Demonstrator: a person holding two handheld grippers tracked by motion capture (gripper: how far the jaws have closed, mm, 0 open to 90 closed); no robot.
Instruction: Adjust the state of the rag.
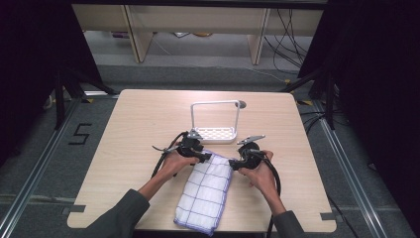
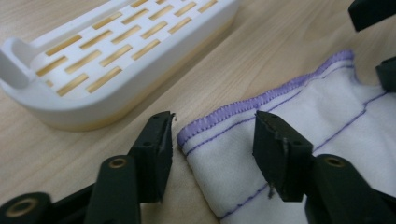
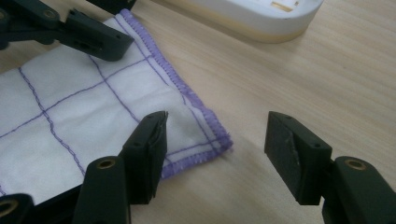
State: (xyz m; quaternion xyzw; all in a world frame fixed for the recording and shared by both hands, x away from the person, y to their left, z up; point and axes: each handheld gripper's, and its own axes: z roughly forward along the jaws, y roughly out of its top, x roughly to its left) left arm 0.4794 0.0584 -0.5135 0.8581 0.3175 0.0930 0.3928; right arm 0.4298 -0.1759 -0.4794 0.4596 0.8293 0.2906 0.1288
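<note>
both tongs stood open at the far corners of the cloth [image 1: 205, 191]: your left tongs [image 2: 212, 135] straddled one corner, your right tongs [image 3: 215, 144] the other, pads not yet pressing. you were at the grasp step; next you needed to close on both hems together. white, purple-gridded, it lay flat on the table [image 1: 133, 129] before the white rack [image 1: 215, 131].

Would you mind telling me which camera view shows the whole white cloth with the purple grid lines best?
The high view: there the white cloth with purple grid lines lies full length on the wooden table. The left gripper view gives its purple-stitched corner between open jaws; the right gripper view gives the other far corner, also unpinched.
</note>
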